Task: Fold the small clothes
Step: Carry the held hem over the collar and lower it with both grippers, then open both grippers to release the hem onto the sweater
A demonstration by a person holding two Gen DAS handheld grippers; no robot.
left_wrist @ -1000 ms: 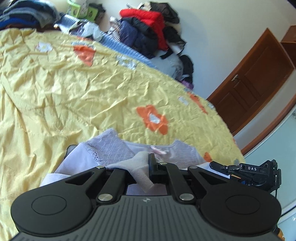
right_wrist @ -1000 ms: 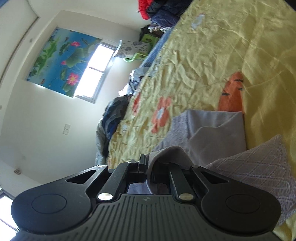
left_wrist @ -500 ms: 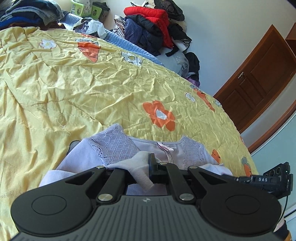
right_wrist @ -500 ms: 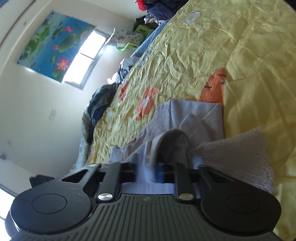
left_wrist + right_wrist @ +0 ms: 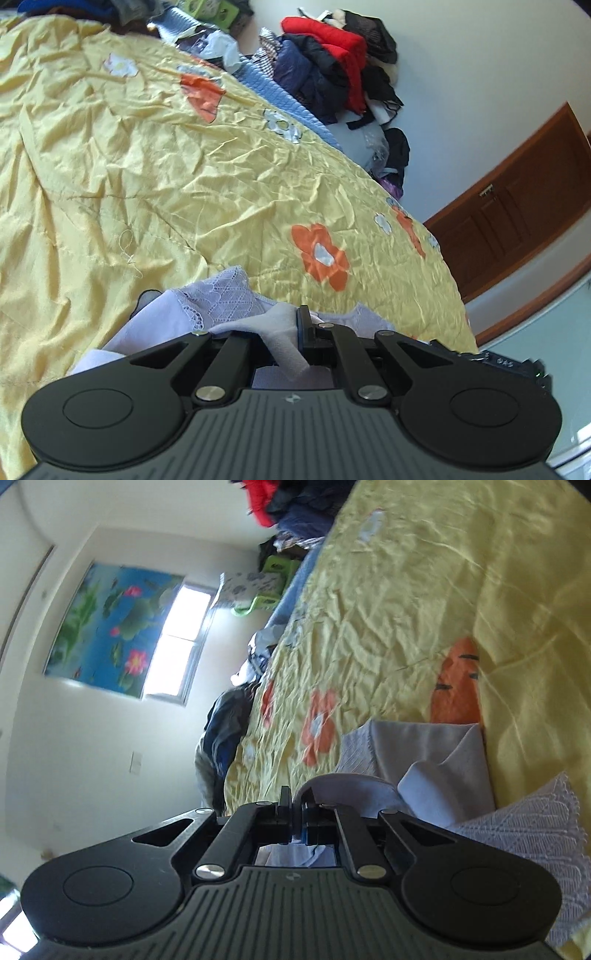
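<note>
Near the yellow flowered quilt's (image 5: 155, 177) edge, the left gripper (image 5: 295, 325) stays clamped on the pale lilac lace-trimmed top (image 5: 221, 299); the right gripper (image 5: 295, 812) has just pinched tight on it, readying the fold

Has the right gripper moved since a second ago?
Yes. The right gripper, shut on the lilac top, has rolled: the window swung up-left half a second ago, then back.
</note>
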